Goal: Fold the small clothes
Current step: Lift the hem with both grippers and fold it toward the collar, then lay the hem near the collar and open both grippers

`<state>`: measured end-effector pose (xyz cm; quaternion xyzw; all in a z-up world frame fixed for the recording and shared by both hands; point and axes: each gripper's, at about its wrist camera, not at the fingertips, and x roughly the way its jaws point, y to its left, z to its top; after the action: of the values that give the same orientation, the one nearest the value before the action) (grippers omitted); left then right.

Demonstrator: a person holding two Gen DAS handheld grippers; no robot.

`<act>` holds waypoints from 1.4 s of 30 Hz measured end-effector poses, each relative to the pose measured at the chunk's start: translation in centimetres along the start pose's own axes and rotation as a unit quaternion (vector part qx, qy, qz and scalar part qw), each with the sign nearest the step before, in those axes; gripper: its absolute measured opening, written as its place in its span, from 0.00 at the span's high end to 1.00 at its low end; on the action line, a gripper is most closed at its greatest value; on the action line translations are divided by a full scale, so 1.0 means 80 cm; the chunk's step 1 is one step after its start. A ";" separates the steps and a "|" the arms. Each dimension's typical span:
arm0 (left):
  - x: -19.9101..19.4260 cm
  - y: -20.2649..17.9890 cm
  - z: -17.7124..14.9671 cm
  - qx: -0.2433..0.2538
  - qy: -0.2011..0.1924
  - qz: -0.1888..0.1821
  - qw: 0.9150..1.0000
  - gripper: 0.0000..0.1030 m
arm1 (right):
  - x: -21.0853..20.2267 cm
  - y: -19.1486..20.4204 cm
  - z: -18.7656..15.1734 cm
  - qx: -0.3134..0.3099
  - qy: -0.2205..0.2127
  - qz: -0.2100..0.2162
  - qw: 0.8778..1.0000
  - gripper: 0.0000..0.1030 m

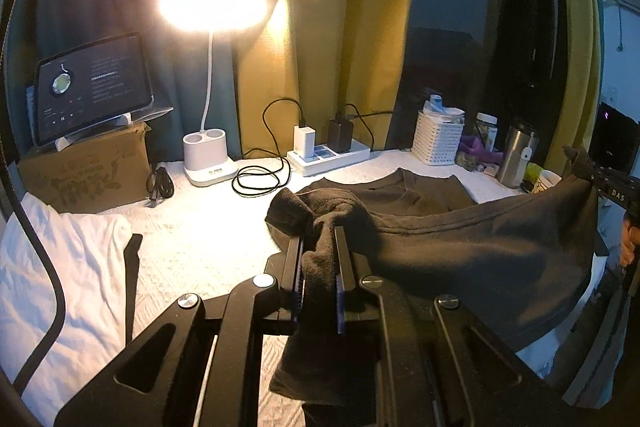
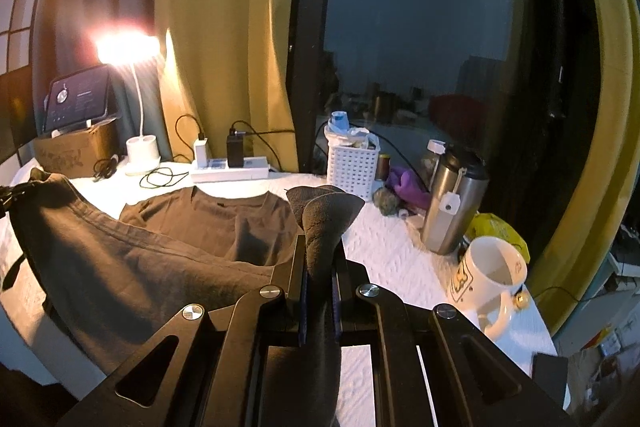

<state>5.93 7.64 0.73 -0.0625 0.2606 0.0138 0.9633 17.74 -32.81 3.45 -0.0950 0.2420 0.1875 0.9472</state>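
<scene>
A dark brown T-shirt (image 1: pixel 472 239) lies partly on the white table cover, its collar end flat near the back (image 2: pixel 224 219). My left gripper (image 1: pixel 318 239) is shut on one bottom corner of the shirt, fabric bunched between its fingers. My right gripper (image 2: pixel 320 247) is shut on the other bottom corner; it shows at the right edge of the left wrist view (image 1: pixel 600 179). The hem hangs stretched between the two grippers, lifted above the table.
A lit desk lamp (image 1: pixel 208 155), a tablet (image 1: pixel 92 91) on a cardboard box, a power strip (image 1: pixel 328 155) with cables, a white basket (image 2: pixel 352 167), a steel flask (image 2: pixel 452 199) and a white mug (image 2: pixel 488 279) ring the table. White cloth (image 1: pixel 60 267) lies at left.
</scene>
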 end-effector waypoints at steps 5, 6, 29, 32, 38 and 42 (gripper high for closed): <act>0.020 0.003 0.012 -0.003 0.009 0.003 1.000 0.90 | 0.024 -0.007 0.018 0.002 0.001 0.002 1.000 0.91; 0.025 0.004 0.015 -0.004 0.010 0.003 1.000 0.90 | 0.030 -0.008 0.022 0.002 0.001 0.002 1.000 0.91; 0.135 0.027 0.067 -0.012 0.040 0.018 0.999 0.90 | 0.167 -0.032 0.067 0.015 0.029 0.014 0.999 0.91; 0.150 0.031 0.070 -0.011 0.046 0.023 0.999 0.90 | 0.189 -0.034 0.070 0.017 0.035 0.017 0.999 0.91; 0.178 0.040 0.072 -0.016 0.058 0.032 0.998 0.90 | 0.232 -0.036 0.073 0.017 0.046 0.022 0.999 0.91; 0.195 0.046 0.073 -0.017 0.065 0.038 0.997 0.90 | 0.257 -0.035 0.075 0.018 0.053 0.026 0.998 0.91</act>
<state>22.10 11.91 -2.53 -0.0696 0.3246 0.0505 0.9420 38.12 -27.39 -1.25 -0.0813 0.2973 0.2028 0.9294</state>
